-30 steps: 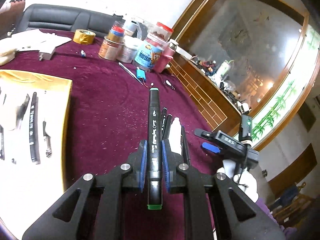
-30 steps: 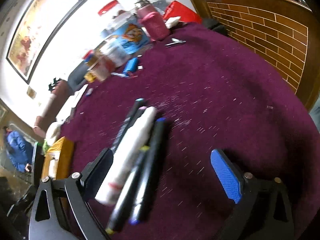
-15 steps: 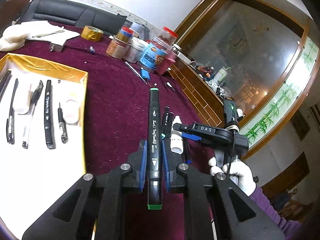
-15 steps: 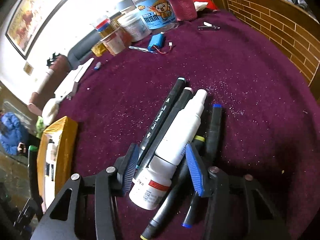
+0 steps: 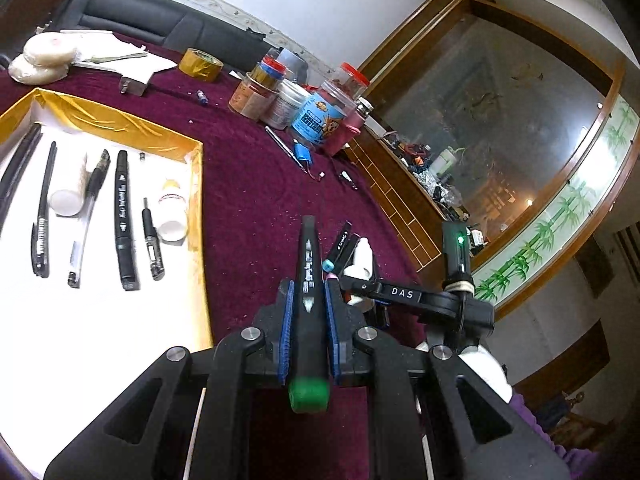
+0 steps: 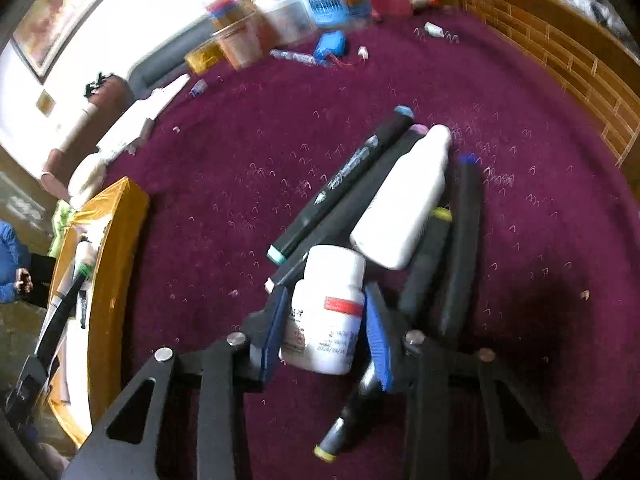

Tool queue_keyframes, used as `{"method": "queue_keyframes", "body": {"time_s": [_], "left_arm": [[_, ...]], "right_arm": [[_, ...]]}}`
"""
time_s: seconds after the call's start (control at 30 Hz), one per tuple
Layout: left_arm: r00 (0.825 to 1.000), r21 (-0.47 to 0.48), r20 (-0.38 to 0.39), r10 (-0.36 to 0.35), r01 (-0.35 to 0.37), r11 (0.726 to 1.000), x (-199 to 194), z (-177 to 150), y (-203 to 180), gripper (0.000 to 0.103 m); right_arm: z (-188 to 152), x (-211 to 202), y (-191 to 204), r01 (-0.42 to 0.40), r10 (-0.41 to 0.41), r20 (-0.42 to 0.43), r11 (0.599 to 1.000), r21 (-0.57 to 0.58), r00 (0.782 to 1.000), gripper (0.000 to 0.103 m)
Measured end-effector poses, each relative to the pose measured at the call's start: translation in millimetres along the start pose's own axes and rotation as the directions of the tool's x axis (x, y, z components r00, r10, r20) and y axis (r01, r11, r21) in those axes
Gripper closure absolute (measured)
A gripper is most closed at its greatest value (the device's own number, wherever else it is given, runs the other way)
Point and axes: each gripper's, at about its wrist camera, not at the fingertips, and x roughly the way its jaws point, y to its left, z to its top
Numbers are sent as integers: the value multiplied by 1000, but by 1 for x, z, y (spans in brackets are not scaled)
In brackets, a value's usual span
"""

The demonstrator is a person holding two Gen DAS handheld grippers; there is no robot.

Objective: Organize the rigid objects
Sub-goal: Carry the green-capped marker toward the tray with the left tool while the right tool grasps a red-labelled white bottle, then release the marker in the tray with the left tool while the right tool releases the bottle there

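Note:
My left gripper (image 5: 308, 286) is shut on a black marker (image 5: 309, 320) with a green cap, held above the maroon cloth just right of the gold-rimmed white tray (image 5: 196, 184). The tray holds several pens, a marker and small white bottles. My right gripper (image 6: 326, 304) is closing, and its blue pads (image 6: 276, 332) press both sides of a white bottle with a red label (image 6: 328, 280). That bottle lies in a pile with a taller white bottle (image 6: 408, 200) and several black markers (image 6: 344, 184). In the left wrist view the right gripper (image 5: 354, 280) sits over that pile.
Jars and tubs (image 5: 316, 116) stand at the back of the table with a tape roll (image 5: 200, 65) and a blue battery pack (image 5: 301, 151). A brick-patterned wooden ledge (image 5: 392, 200) borders the cloth on the right. A white-gloved hand (image 5: 484, 368) holds the right gripper.
The right gripper went from wide open beside the pile to closed around the red-labelled bottle. The left gripper carried its marker towards the tray, which now fills more of its view.

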Motion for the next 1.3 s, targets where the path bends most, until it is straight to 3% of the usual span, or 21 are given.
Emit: {"method": "queue_keyframes", "body": {"time_s": [0.07,0.37,0.57,0.8,1.07,1.17,1.27,1.3], "left_arm": [[1000,-4,6,8,-8,1000,-4,0,2,91],[996,-32,69,61,-59,998,-32,2,21,91],[987,-54,143,75,-68,996,-64,11,34,91],[973,-125,180,143,-122,985,-96,13,64,91],[965,-218,159,209,-172,961,-105,3,95,91],[958,-219,159,240,-203,954,-109,2,99,85],[953,-216,160,256,-219,951,-111,3,101,62],[950,-219,162,268,-230,948,-114,3,101,55]], "right_arm": [[-4,-2,1,0,0,15,1000,7,1000,70],[-16,-35,1,-139,137,60,990,23,989,70],[-15,-55,44,-264,268,72,963,-60,961,70],[-16,-34,125,-406,404,-45,899,-164,913,70],[-41,13,195,-465,427,-209,864,-194,880,70],[-49,29,217,-465,414,-250,863,-200,875,70],[-55,38,234,-453,392,-271,864,-219,879,70],[-56,38,238,-433,373,-256,870,-238,892,69]]}}
